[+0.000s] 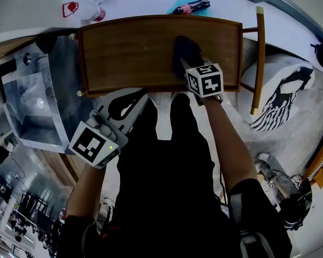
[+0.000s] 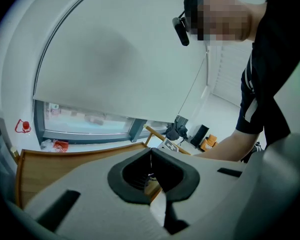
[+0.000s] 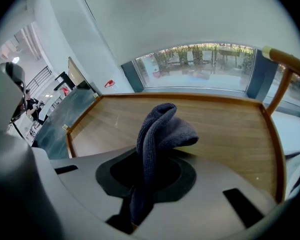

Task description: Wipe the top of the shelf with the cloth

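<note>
- Brown wooden shelf top with a raised rim (image 1: 129, 52): a wide rectangle, long side running left-right in the head view. The boards look bare in both views. My read is that the wiping step is in hand, at the right-centre of the top.
- Right gripper (image 1: 189, 63): reaches over the near rim onto the right half of the shelf, jaws pinching the cloth.
- Next move, as I judge it: press the wad flat on the wood, then sweep left-right along the long side and work back towards the near rim. The pinch has to stay firm, and the jaws should clear the rim at the end of each pass.
- Left gripper (image 1: 126, 104): off the shelf, just short of the near rim. Its jaws are pressed together with nothing between them. It looks idle.
- Dark blue-grey knitted cloth (image 3: 160, 129): bunched into a narrow wad, right of the shelf's centre.
- Its long axis runs along the right gripper's jaws, pointing out towards the far rim. The free end flops over to the right in the right gripper view.
- I can't tell whether it is touching the wood.
</note>
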`<state>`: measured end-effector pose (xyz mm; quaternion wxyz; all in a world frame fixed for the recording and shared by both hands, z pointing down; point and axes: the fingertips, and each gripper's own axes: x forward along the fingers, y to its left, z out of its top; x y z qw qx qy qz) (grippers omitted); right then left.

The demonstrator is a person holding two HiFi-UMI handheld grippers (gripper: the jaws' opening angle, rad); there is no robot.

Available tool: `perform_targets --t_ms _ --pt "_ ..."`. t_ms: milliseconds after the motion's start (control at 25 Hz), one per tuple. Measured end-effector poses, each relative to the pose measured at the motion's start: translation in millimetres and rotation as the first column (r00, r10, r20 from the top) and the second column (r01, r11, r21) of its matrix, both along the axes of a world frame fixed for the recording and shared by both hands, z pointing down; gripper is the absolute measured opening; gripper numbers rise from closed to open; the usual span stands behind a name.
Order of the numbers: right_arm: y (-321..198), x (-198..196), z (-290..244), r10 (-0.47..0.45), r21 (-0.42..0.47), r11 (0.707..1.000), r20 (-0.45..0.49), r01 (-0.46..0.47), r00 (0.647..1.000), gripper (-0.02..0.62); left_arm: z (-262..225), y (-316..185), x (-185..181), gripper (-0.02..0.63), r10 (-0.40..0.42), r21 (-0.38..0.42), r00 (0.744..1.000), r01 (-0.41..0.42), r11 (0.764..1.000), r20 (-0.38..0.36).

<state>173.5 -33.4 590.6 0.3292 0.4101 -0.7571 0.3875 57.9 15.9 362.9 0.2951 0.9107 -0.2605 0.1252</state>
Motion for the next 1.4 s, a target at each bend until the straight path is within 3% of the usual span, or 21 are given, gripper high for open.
perform_targets --t_ms 880,1160,1400 --pt "4 130 -6 0.118 0.018 0.993 -0.145 -0.117 0.982 0.057 -8 -9 73 0.020 0.069 0.018 0.998 -0.069 0.997 -0.014" --pt "9 145 -11 0.092 0.015 0.996 -0.202 -0.091 0.975 0.057 -16 -8 78 0.020 0.052 0.030 0.998 -0.051 0.998 -0.035" --pt "8 130 -26 0.078 0.030 0.997 -0.187 -0.074 0.979 0.057 -21 -1 61 0.020 0.021 0.034 0.999 -0.019 0.999 -0.048"
